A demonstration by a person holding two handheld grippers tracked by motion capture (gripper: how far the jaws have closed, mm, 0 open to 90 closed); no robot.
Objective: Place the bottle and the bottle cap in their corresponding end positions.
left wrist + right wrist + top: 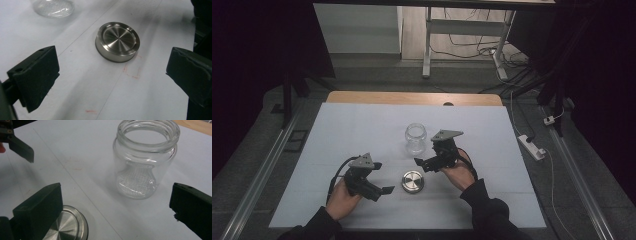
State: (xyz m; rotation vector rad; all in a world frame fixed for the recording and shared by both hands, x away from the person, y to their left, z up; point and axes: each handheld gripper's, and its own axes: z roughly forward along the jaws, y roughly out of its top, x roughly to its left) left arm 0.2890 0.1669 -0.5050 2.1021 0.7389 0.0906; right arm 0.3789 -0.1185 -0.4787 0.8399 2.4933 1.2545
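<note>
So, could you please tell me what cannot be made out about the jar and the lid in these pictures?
- Glass jar: the left gripper view's top edge cuts off all but its base.
- Metal lid: in the right gripper view, partly hidden behind a black jaw and cut by the bottom edge.
- Lid's underside: faces the table.

A clear glass jar (416,138) stands upright on the white counter (362,130), its mouth open and nothing visible inside; its base looks finely patterned, though the glass blurs it. A round metal lid (412,181), brushed silver with a raised rim, lies flat on the counter nearer the person, apart from the jar and its recessed face probably turned upward.
</note>
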